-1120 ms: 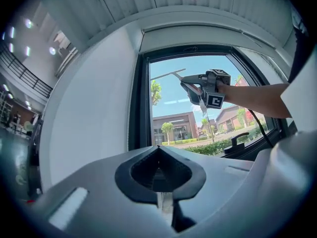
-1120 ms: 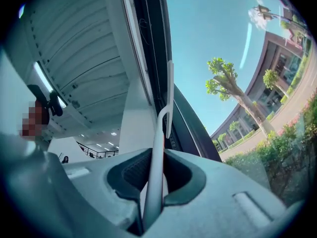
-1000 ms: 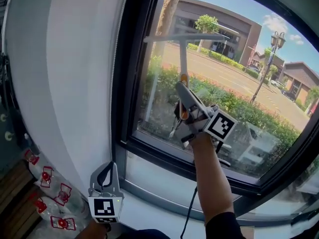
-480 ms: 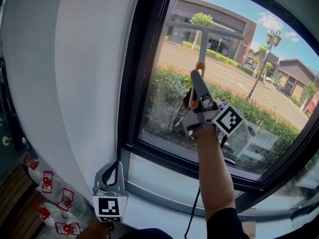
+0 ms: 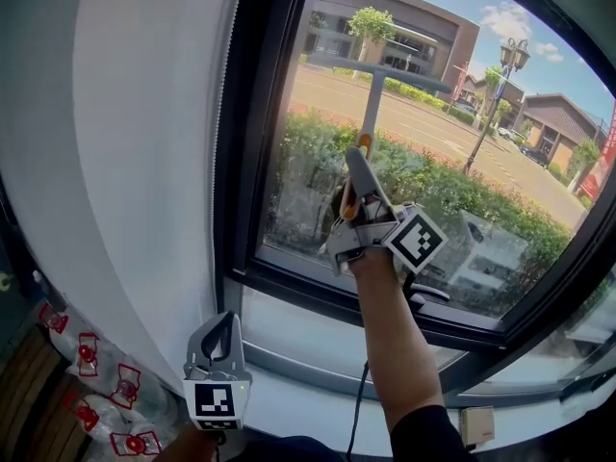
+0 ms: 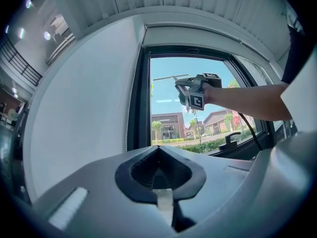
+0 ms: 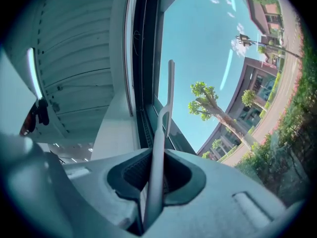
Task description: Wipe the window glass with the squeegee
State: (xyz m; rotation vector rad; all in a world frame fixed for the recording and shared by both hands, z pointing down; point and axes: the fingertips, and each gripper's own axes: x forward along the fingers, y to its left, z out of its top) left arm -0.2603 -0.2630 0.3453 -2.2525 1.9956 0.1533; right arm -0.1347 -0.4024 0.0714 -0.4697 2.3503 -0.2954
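Plainly mid-wipe, to judge by the pose. Clamped in the right gripper, jaws pinched narrow on its grey handle: the squeegee, standing upright with its crossbar blade at the top, up against the window glass in the upper left part of the pane, near the dark frame. Same grip seen along that gripper's own jaws, with the handle running straight up out of the pads toward the blade. Cannot tell from any view whether the rubber edge truly presses the glass or hangs just off it. Down low beside the white blind, well apart from the pane: the left gripper, jaws drawn together on nothing, idle. Probably near the top of a stroke, with most of the pane below and to the right of the blade yet to cover. Next, most likely: press the blade flat to the glass and draw it down toward the lower frame in one even pull, bar level and grip firm so the handle does not twist in the jaws, then shift rightward with some overlap. Worth minding the window handle on the lower frame, close under the forearm.
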